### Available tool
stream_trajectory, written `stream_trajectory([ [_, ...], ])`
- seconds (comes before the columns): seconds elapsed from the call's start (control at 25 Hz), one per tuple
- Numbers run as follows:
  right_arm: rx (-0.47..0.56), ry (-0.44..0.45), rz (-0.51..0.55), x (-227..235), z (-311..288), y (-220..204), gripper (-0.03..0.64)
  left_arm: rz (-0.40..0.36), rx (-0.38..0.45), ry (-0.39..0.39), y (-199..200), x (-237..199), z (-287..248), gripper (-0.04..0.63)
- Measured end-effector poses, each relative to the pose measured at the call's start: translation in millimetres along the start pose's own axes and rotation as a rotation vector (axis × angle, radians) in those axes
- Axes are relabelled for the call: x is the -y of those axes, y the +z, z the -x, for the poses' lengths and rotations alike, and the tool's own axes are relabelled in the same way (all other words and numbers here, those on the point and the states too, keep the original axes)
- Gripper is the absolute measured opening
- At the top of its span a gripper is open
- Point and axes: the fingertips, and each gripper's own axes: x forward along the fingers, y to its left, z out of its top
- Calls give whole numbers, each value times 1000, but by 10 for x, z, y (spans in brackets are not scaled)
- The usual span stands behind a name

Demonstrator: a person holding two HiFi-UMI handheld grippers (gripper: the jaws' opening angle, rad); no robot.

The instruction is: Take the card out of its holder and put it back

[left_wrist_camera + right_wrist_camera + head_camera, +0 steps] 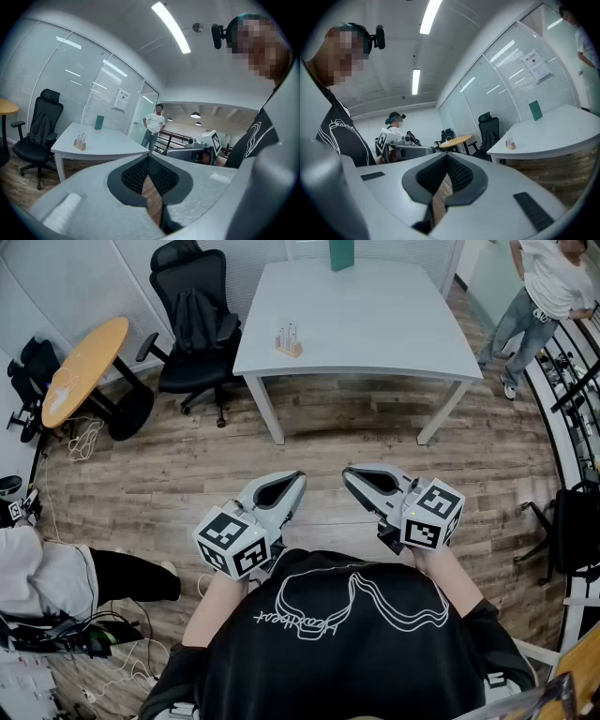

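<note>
Our left gripper (298,477) and right gripper (349,472) are both closed tight with nothing in them. The card holder (289,341) stands far off on the white table (375,324). We should step close and open one gripper first.

Table (394,324) at my 12, well apart from me. Holder (289,343) stands on its near-left part, box (341,253) on its far edge. Office chair (192,320) at 11, just left of the table. Round table (82,371) at 10, left of the chair. Standing person (548,287) at 2, seated person (56,577) at 8. Left gripper (298,477) and right gripper (348,473) side by side just before me, tips toward 12.
</note>
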Motion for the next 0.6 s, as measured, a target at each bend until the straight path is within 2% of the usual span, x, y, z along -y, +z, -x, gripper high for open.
stream_trajectory([
  [0.36, 7, -2, -21, 38, -15, 34, 8, 10, -4, 4, -1, -29, -8, 12],
  [0.6, -11, 27, 5, -47, -19, 46, 8, 14, 2, 10, 25, -5, 9, 12],
])
